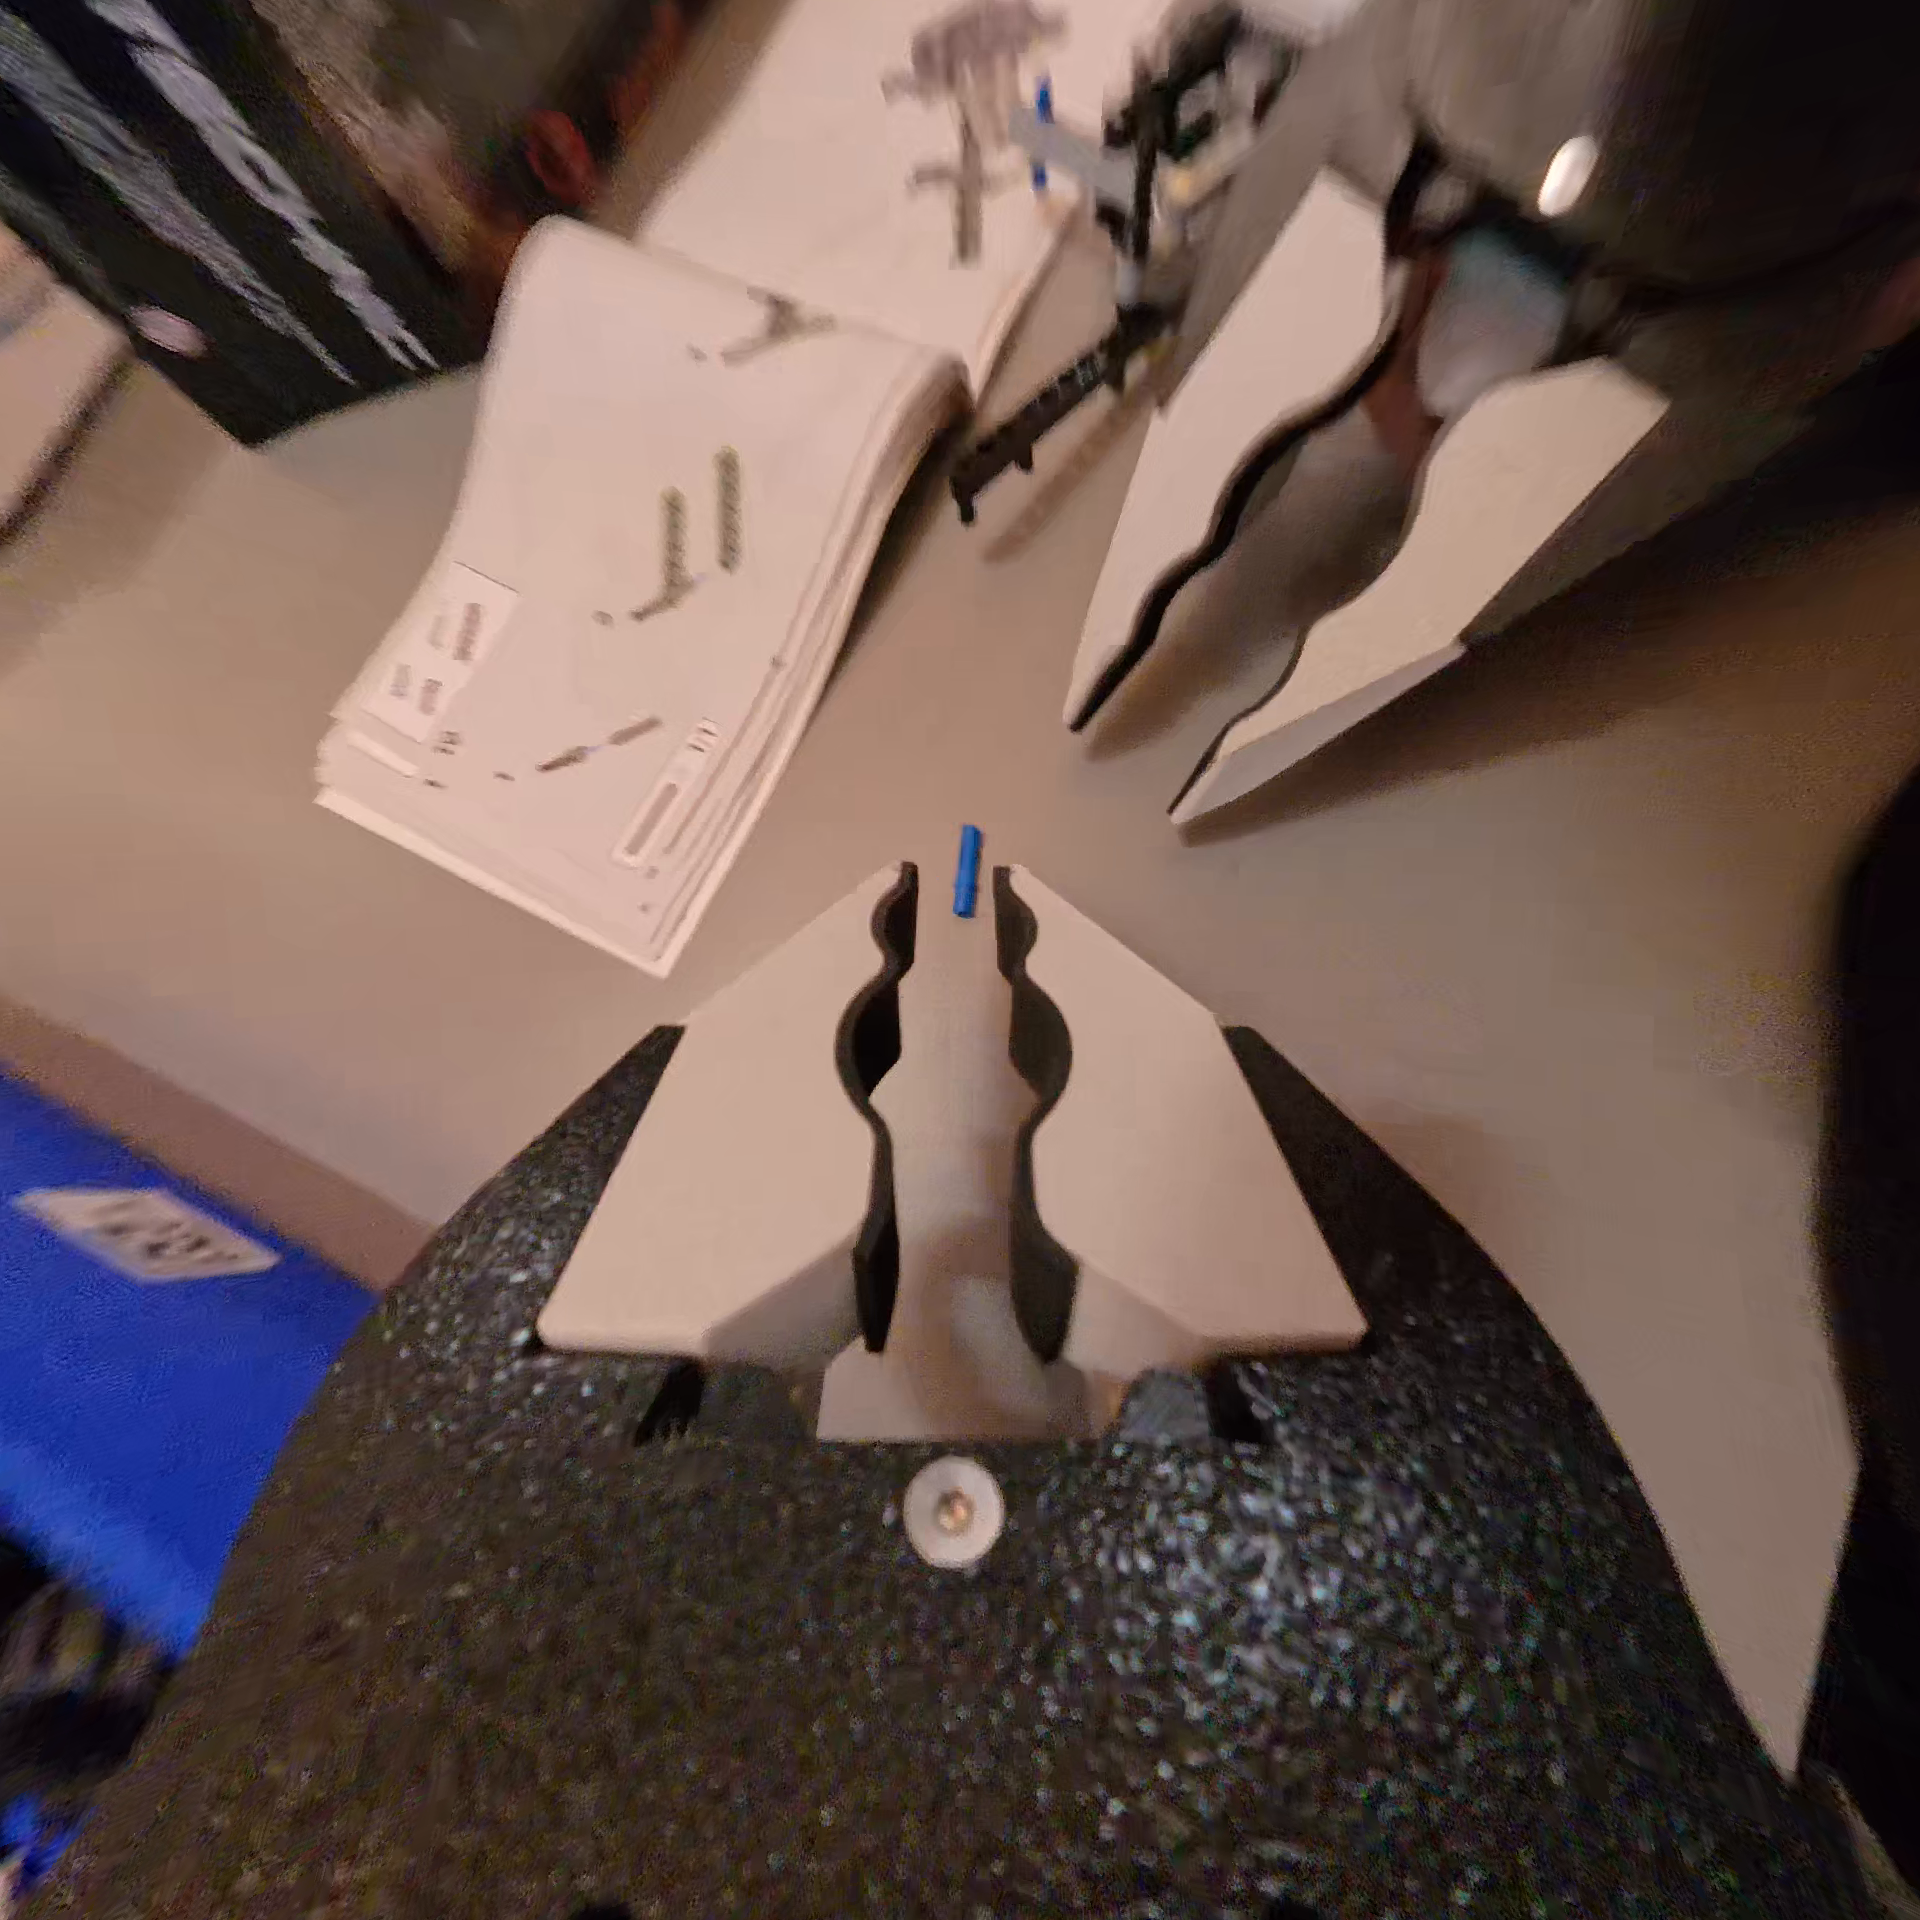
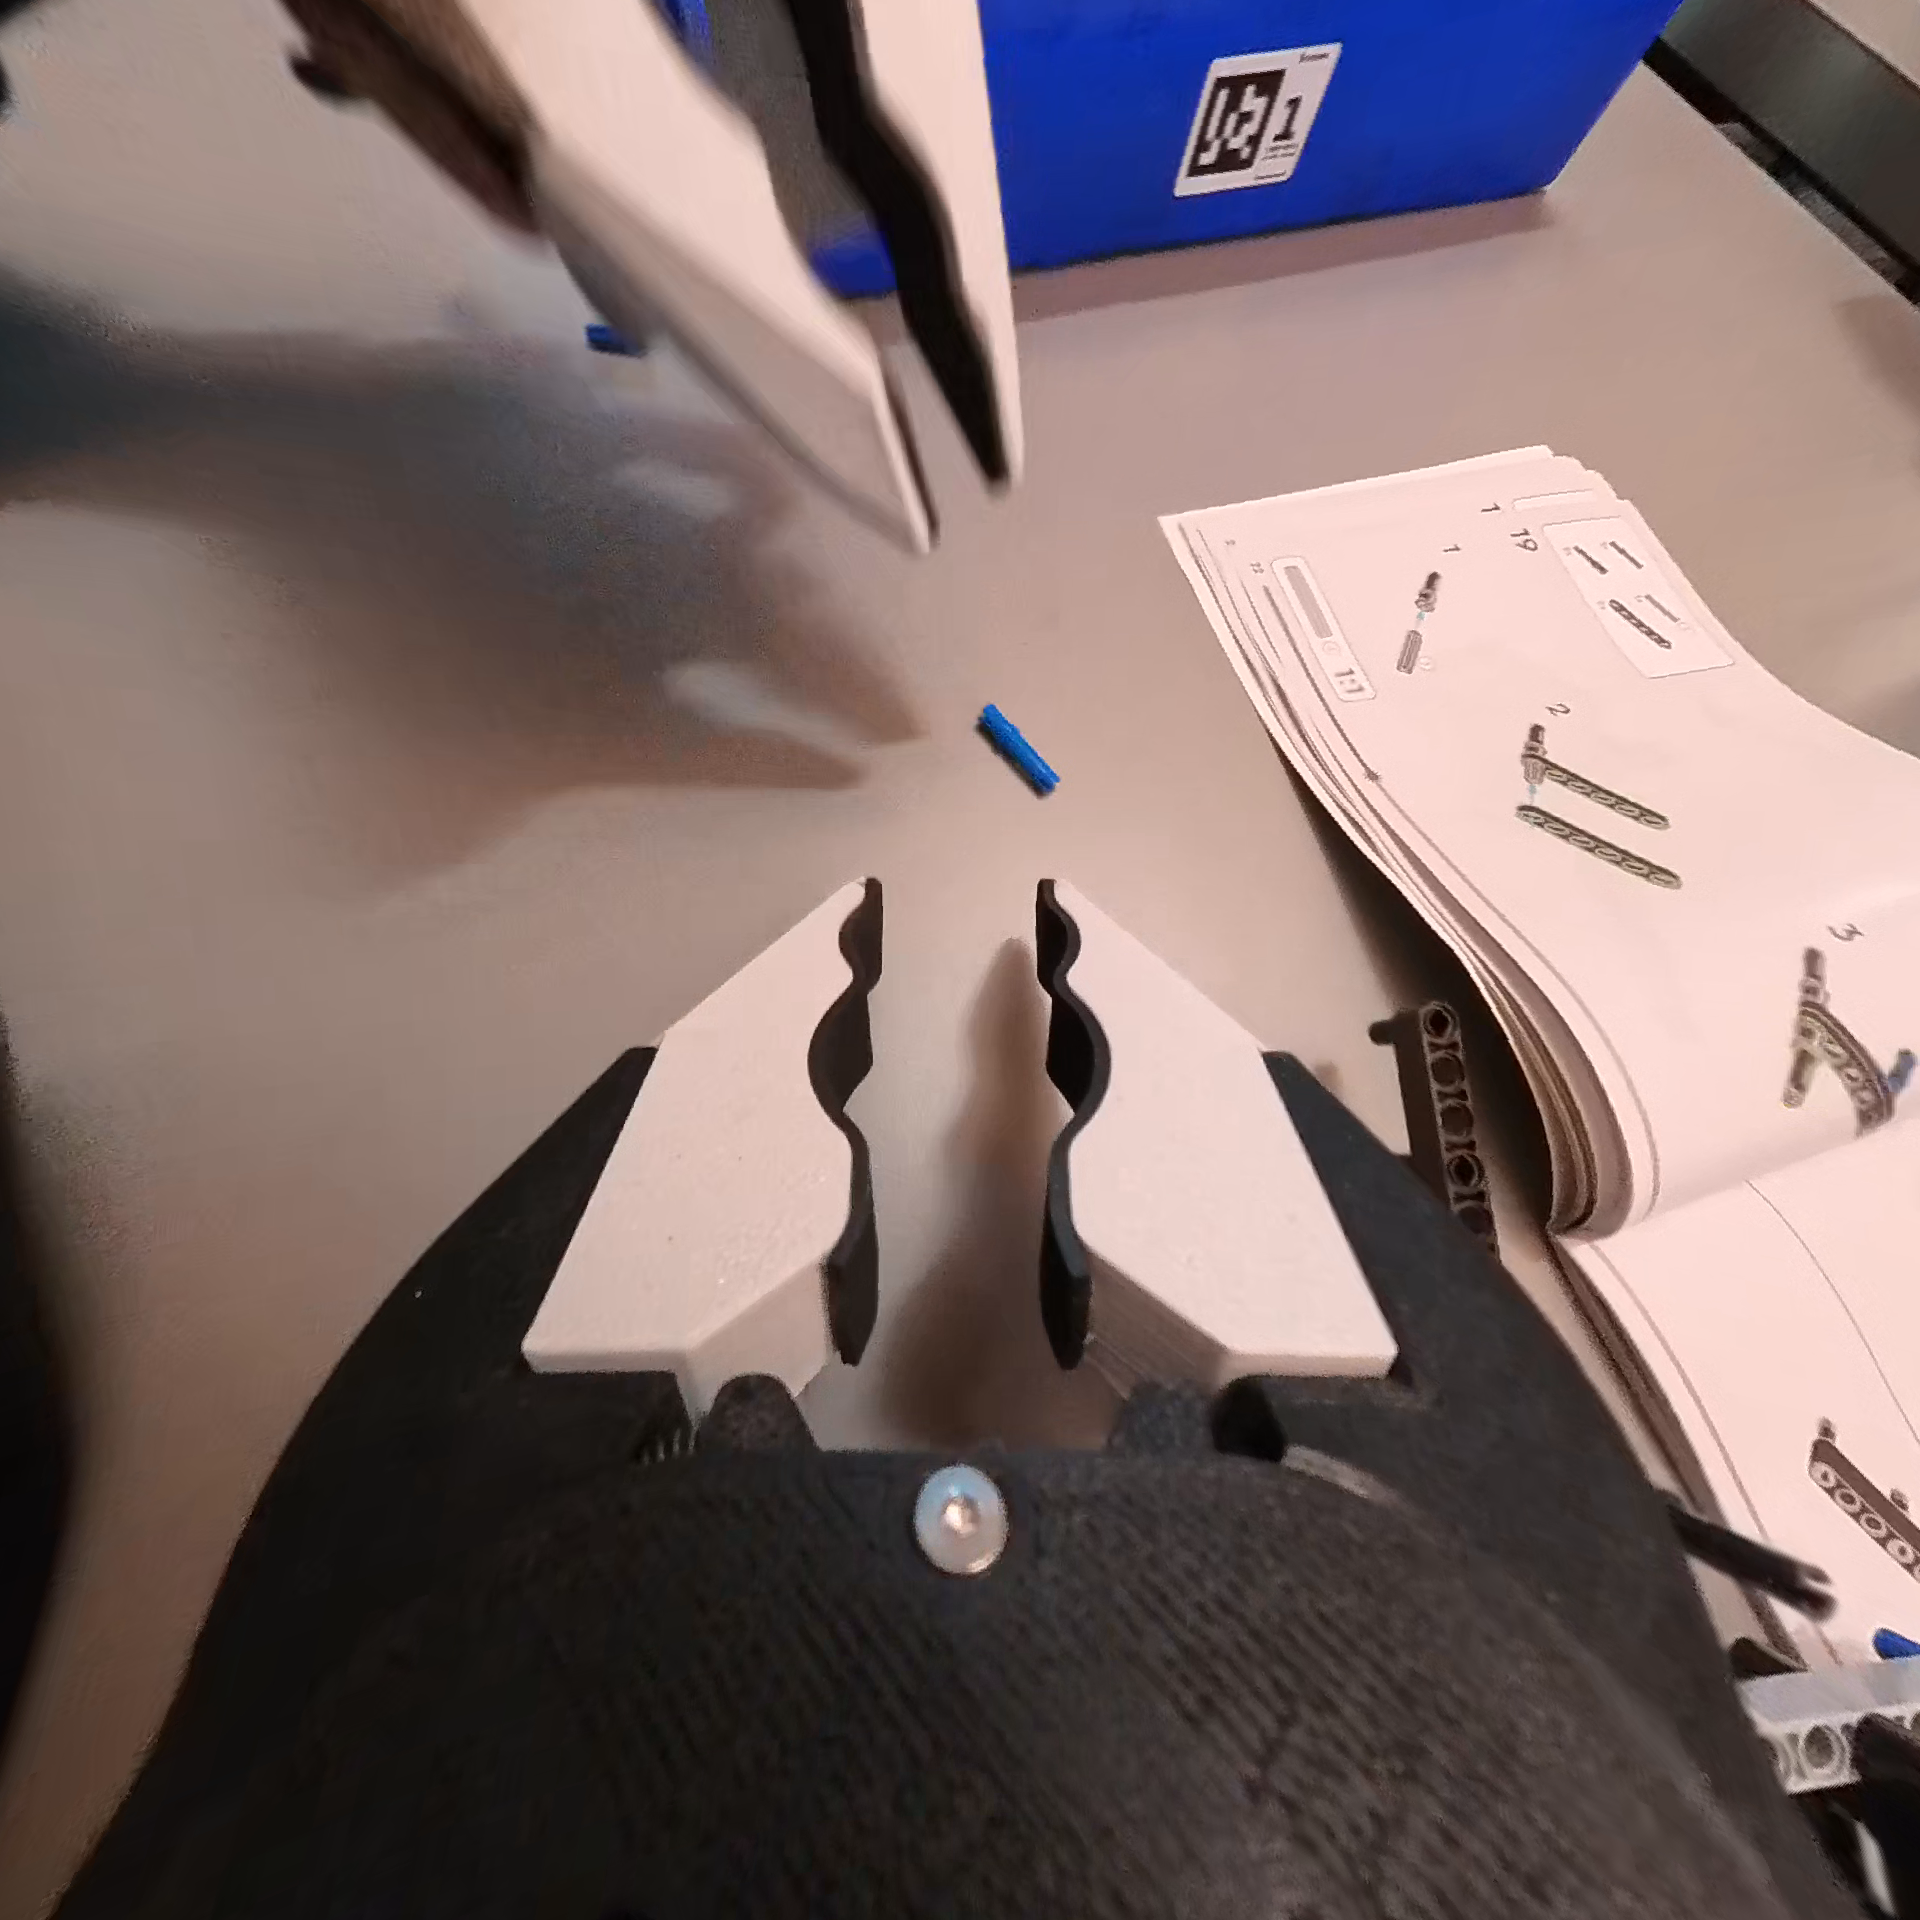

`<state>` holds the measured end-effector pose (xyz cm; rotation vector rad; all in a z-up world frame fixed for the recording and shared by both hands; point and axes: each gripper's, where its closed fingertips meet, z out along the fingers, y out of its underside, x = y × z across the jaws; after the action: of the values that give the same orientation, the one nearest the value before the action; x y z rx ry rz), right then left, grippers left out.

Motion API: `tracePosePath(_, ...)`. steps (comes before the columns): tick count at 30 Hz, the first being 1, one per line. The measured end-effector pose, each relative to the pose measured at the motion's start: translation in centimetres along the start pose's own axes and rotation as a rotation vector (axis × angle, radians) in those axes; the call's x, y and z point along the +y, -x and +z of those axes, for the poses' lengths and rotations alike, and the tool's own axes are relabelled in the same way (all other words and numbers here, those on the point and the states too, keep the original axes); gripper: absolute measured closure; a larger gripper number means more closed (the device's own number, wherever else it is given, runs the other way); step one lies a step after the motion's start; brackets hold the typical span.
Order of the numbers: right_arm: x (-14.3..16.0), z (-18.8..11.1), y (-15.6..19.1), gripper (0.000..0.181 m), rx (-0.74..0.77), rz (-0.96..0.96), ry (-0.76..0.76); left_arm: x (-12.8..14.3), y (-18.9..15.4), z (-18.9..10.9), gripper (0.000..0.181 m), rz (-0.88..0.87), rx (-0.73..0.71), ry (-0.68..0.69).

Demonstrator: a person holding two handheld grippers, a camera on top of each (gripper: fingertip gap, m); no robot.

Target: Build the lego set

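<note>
A small blue Lego pin (image 1: 967, 868) lies on the grey table (image 1: 1455, 987). In the left wrist view it sits just ahead of and between the tips of my left gripper (image 1: 954, 873), which is open and empty with a narrow gap. In the right wrist view the pin (image 2: 1018, 748) lies flat ahead of my open, empty right gripper (image 2: 957, 885). There the blurred left gripper (image 2: 961, 509) hangs above and beyond the pin, not touching it. The right gripper (image 1: 1130, 769) also shows open at the upper right of the left wrist view.
An open instruction booklet (image 1: 644, 582) (image 2: 1558, 831) lies beside the pin. A black beam (image 1: 1039, 416) (image 2: 1455, 1122) rests against its edge. A grey and black part-built assembly (image 1: 1153, 135) (image 2: 1829, 1725) stands farther off. A blue bin (image 1: 135, 1299) (image 2: 1299, 125) sits at the table's side, with another blue piece (image 2: 608, 338) near it.
</note>
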<state>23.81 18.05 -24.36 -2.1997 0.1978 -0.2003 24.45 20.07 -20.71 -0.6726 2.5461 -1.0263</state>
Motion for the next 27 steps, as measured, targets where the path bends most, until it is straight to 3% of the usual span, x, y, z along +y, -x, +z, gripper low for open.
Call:
tracePosePath(1,0.0,0.1,-0.1,0.154,0.005,-0.012,0.003,-0.5,0.7,-1.6,0.171,-0.015,-0.024,-0.044)
tracePosePath(5,-1.0,1.2,0.9,0.153,-0.016,-0.061,-0.014,-0.5,6.4,-9.4,0.176,-0.124,-0.243,-0.174)
tracePosePath(8,-1.6,2.1,1.7,0.152,-0.048,-0.088,-0.014,4.8,13.4,-14.8,0.177,-0.253,-0.547,-0.042)
tracePosePath(10,-1.5,2.9,1.7,0.149,-0.054,-0.101,0.020,9.0,16.0,-16.8,0.175,-0.311,-0.618,0.102)
tracePosePath(13,-1.7,3.8,1.6,0.144,-0.070,-0.096,0.047,11.6,17.6,-16.5,0.165,-0.383,-0.560,0.165)
tracePosePath(19,-1.9,4.5,1.5,0.146,-0.083,-0.067,0.065,12.5,17.4,-11.1,0.128,-0.265,-0.370,0.293)
tracePosePath(23,-1.7,4.4,1.5,0.148,-0.102,-0.049,0.070,13.3,16.3,-8.5,0.125,-0.227,-0.246,0.360)
tracePosePath(25,-1.6,4.3,1.5,0.148,-0.111,-0.039,0.072,14.9,16.7,-8.7,0.128,-0.230,-0.264,0.421)
tracePosePath(27,-1.5,4.2,1.4,0.147,-0.117,-0.023,0.076,14.9,17.6,-10.3,0.133,-0.244,-0.347,0.392)
